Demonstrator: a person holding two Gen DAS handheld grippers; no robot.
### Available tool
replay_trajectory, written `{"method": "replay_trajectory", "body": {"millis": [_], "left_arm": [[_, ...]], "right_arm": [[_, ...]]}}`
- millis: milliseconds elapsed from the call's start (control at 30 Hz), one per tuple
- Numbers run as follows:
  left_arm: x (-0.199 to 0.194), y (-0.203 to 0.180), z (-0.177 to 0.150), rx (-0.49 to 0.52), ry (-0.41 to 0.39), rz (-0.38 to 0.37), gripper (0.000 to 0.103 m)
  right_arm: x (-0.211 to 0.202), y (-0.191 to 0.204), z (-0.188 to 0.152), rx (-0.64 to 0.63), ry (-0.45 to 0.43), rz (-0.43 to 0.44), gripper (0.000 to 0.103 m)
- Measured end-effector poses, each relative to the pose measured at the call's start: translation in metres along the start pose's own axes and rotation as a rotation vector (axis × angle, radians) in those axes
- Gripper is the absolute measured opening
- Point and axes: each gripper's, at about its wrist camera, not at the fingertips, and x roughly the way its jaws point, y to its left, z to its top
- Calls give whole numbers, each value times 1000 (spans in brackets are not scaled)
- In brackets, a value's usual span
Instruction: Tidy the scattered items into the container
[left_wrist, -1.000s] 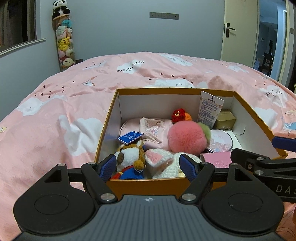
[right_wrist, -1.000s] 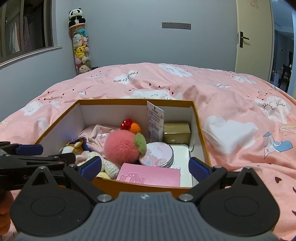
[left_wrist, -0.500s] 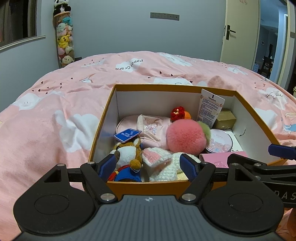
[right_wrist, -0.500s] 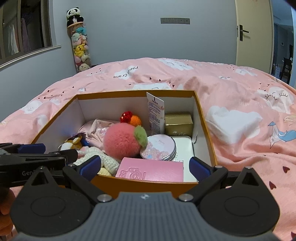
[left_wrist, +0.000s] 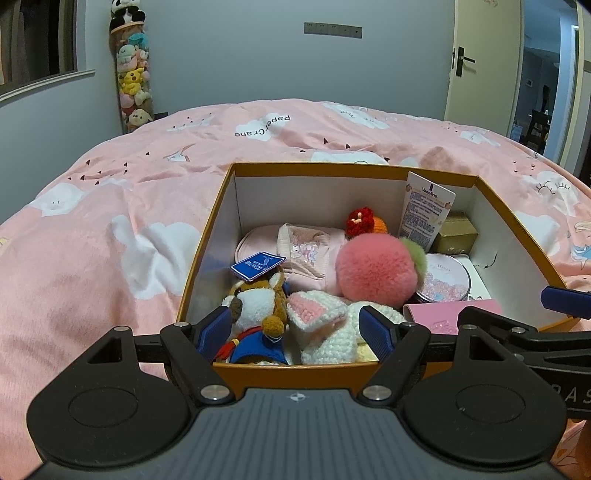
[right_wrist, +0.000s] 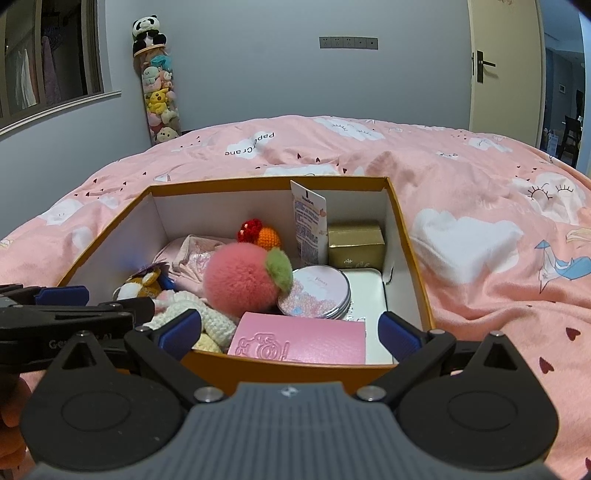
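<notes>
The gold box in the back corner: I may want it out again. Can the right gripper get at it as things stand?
Probably yes. The right gripper is open and empty, and the gold box has nothing on top; the box wall and the Vaseline card crowd its sides.

An orange-rimmed box (left_wrist: 207, 236) sits mid-frame on a pink cloud-print bedspread (left_wrist: 92, 229). Inside, lower left, a plush horse (left_wrist: 258, 299) lies beside a crocheted white bunny (left_wrist: 325, 325); a fluffy pink peach (left_wrist: 375, 271) rests at centre. The left gripper (left_wrist: 295, 330) spreads wide and empty over the box's near wall, and the right gripper (left_wrist: 524, 321) enters from the right edge
</notes>
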Motion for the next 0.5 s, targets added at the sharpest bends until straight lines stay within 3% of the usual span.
{"method": "replay_trajectory", "body": {"millis": [500], "left_arm": [[1,1,0,-4,11,4,93]], "right_arm": [[0,0,0,0,1,-1,102]]}}
